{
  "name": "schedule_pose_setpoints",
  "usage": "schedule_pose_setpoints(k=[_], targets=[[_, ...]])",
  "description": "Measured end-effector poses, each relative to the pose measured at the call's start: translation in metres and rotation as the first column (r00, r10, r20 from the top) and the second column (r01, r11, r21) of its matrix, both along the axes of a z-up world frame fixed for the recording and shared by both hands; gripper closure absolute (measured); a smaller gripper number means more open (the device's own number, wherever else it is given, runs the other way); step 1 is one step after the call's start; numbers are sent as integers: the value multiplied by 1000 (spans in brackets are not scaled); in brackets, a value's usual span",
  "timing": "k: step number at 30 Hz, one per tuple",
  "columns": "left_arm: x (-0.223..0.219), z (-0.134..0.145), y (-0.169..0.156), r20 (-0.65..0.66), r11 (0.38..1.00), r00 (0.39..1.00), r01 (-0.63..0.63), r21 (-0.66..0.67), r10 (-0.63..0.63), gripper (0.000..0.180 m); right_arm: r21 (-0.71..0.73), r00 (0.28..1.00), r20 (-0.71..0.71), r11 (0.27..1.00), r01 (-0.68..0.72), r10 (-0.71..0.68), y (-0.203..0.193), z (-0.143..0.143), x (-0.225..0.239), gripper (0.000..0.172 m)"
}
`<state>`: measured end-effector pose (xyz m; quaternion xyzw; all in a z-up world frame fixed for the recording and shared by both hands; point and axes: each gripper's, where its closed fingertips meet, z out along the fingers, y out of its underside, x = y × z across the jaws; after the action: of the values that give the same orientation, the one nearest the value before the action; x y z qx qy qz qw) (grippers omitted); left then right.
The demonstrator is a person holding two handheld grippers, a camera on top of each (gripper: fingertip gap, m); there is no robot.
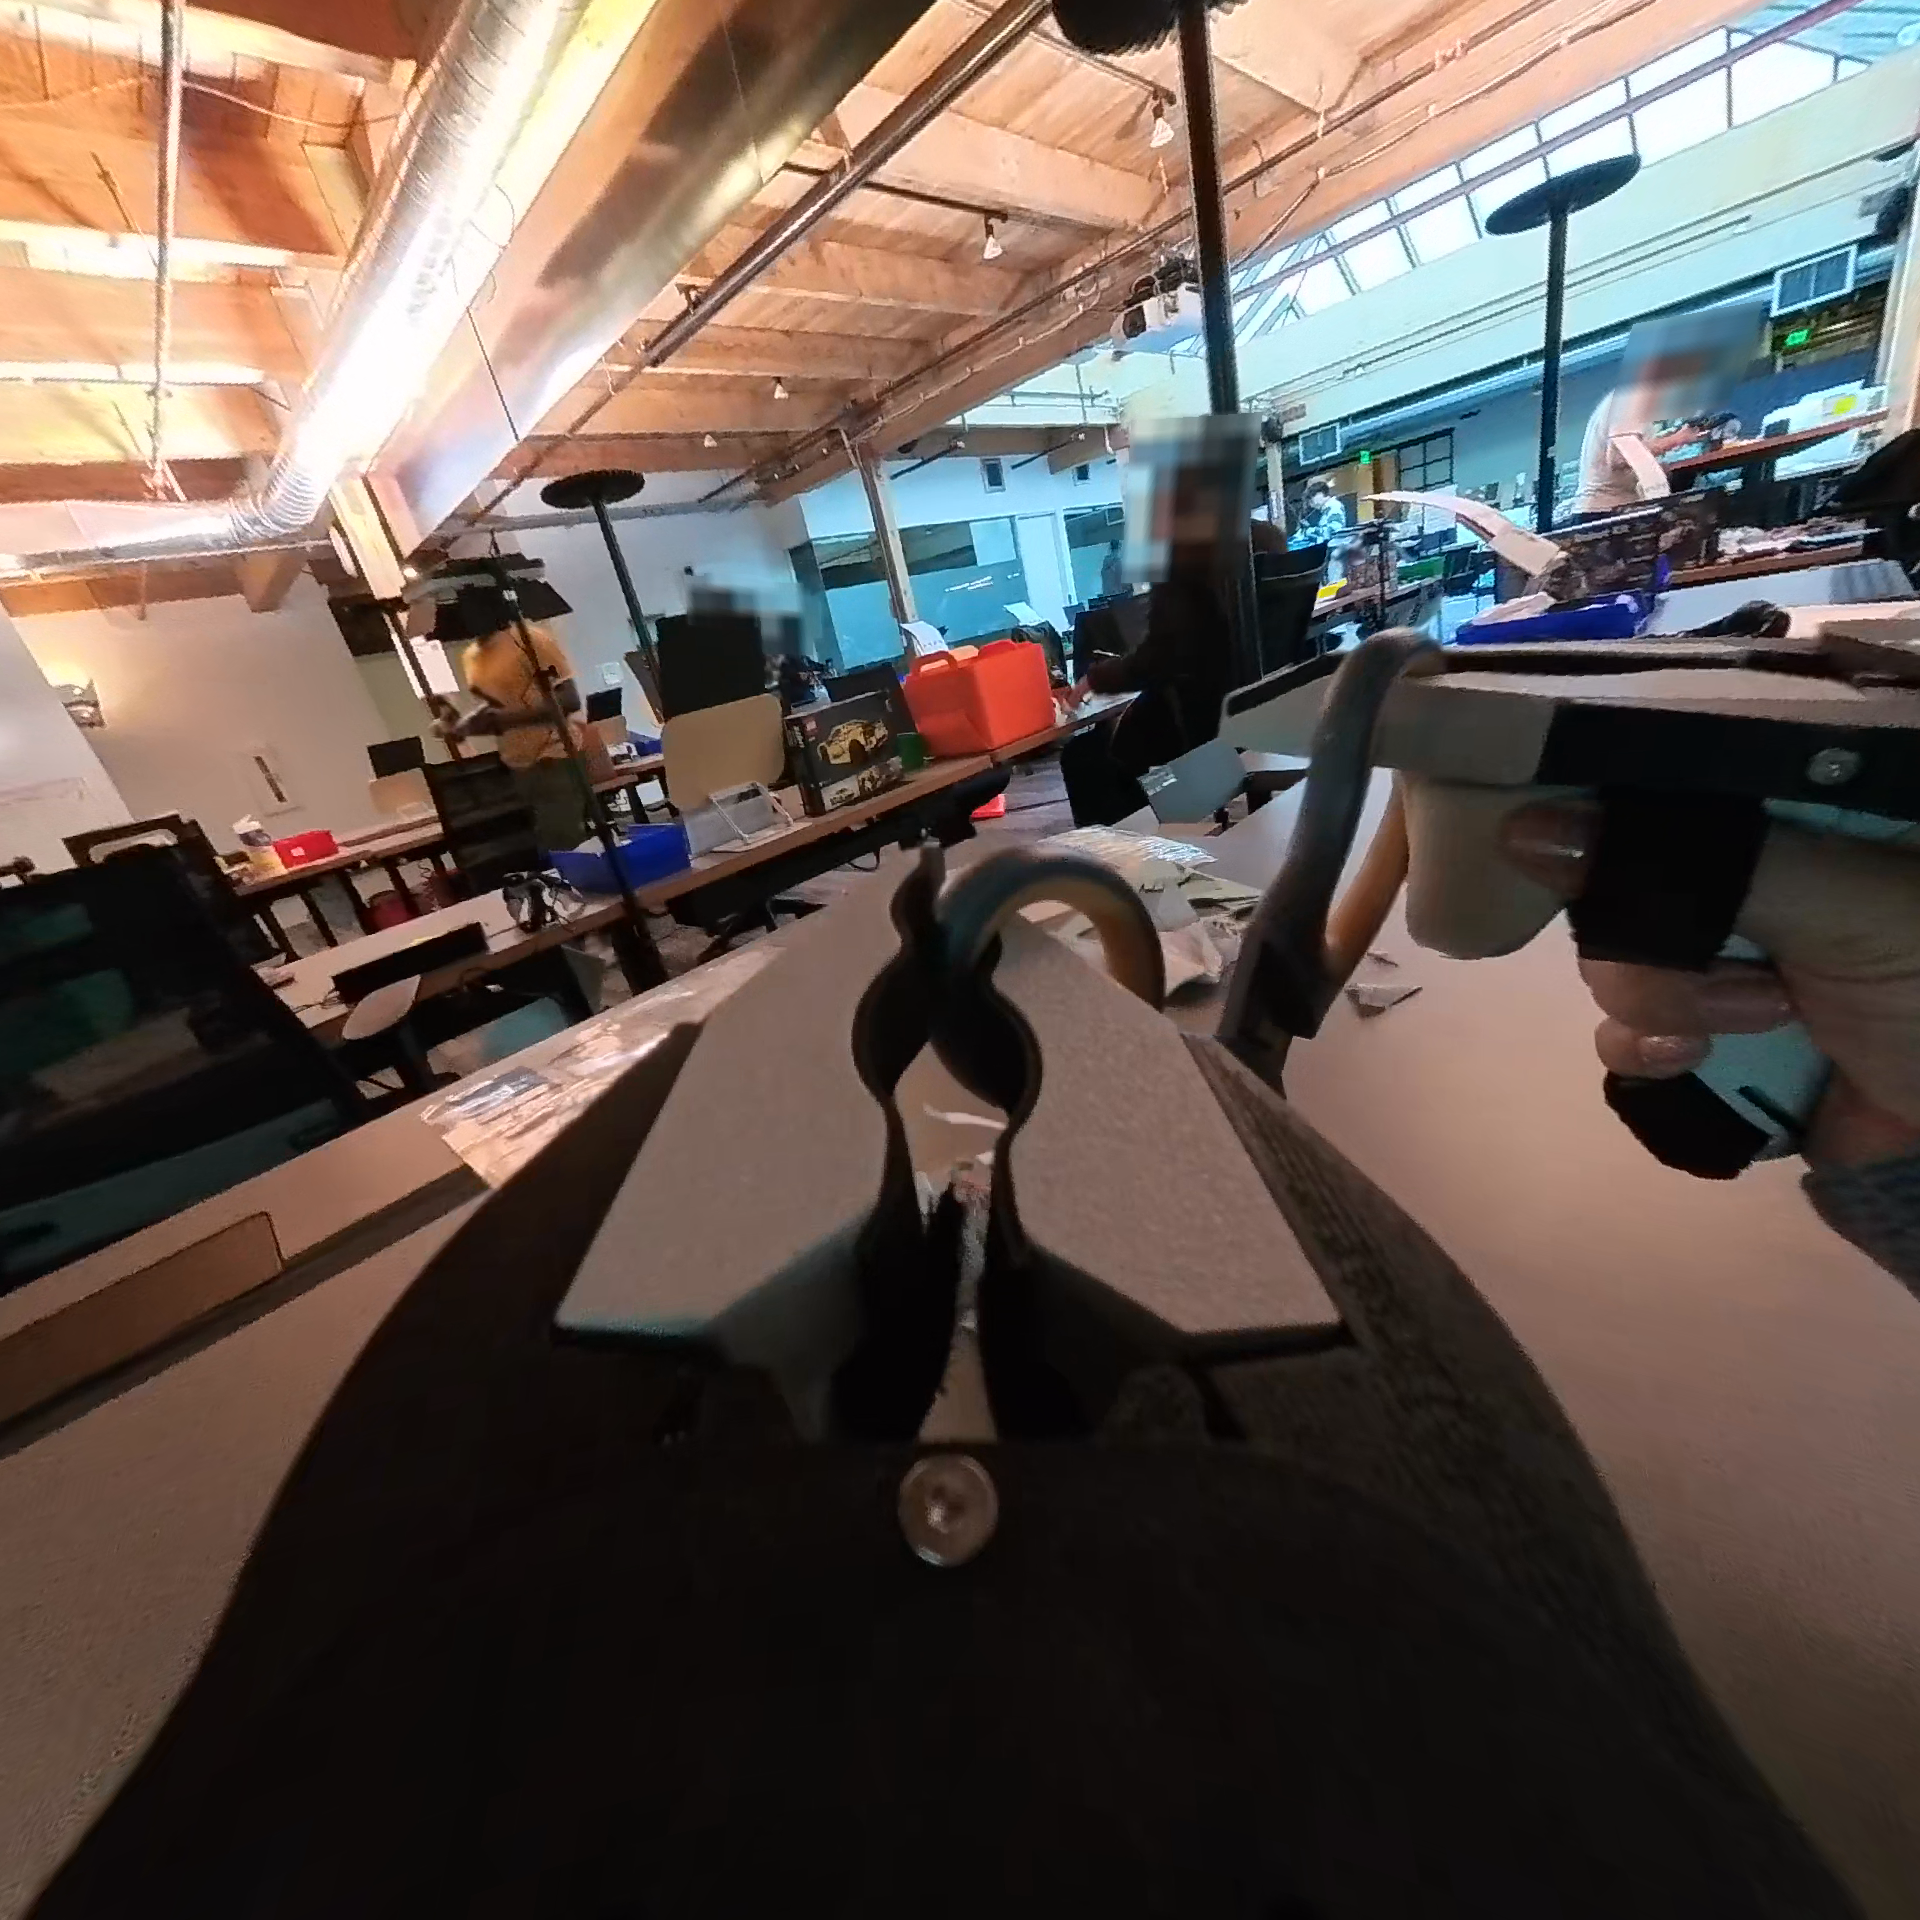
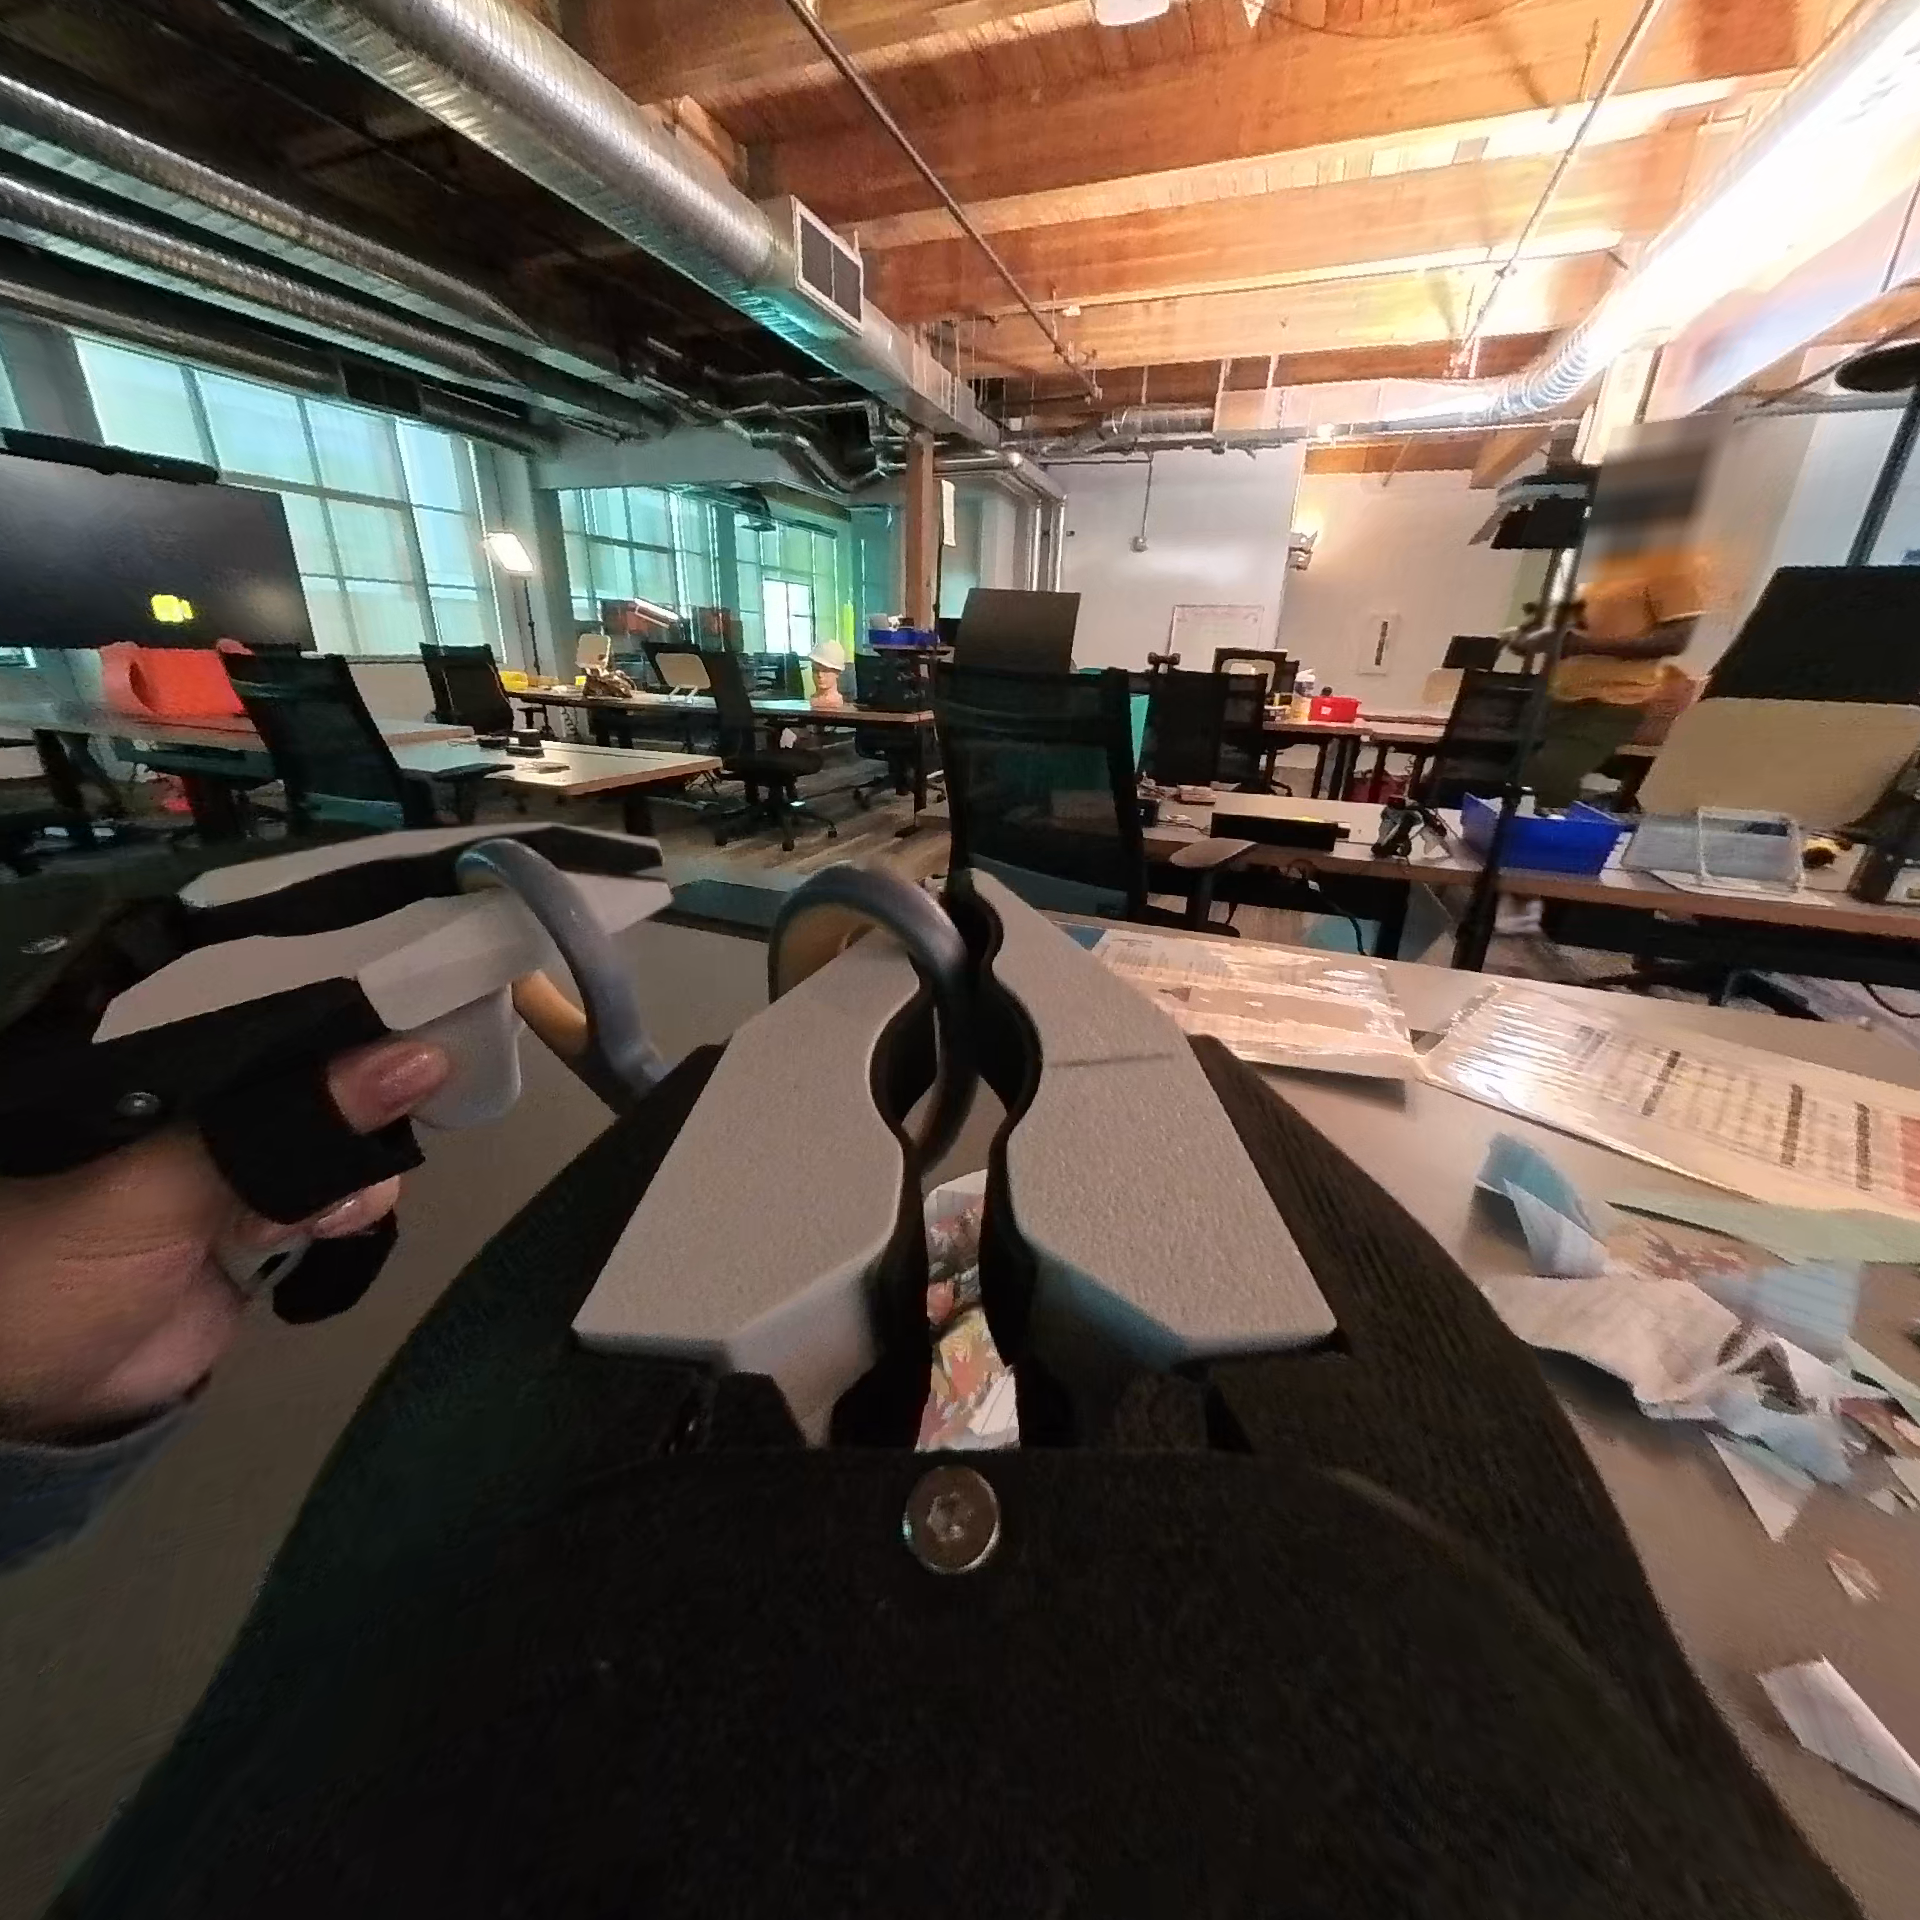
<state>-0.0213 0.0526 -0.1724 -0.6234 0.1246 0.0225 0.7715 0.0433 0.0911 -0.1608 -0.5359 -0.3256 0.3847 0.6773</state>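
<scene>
I'm clamping both tongs, left [image 1: 940, 940] and right [image 2: 961, 935], on the scissors' [image 2: 883, 935] grey handle loops; stiff, slick plastic, probably light; paper scraps [image 2: 1662, 1340] lying right.

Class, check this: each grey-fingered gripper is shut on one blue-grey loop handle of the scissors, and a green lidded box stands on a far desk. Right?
Wrong colour: the lidded box is orange, as the left wrist view shows. The rest stands: left gripper and right gripper each clamp a scissors loop.

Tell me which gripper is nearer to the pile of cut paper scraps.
Right. The right gripper sits just left of the paper scraps; the left gripper is farther left, on its other side.
</scene>
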Motion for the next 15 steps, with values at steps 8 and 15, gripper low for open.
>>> schedule_pose_setpoints(k=[8, 15], targets=[[7, 7, 5, 18, 999, 1000, 17, 43, -18, 180, 61, 1000, 8, 998, 22, -23, -9, 5, -20, 172], [16, 22, 3, 49, 994, 999, -2, 106, -3, 180, 89, 998, -23, 995, 52, -50, -21, 18, -28, 172]])
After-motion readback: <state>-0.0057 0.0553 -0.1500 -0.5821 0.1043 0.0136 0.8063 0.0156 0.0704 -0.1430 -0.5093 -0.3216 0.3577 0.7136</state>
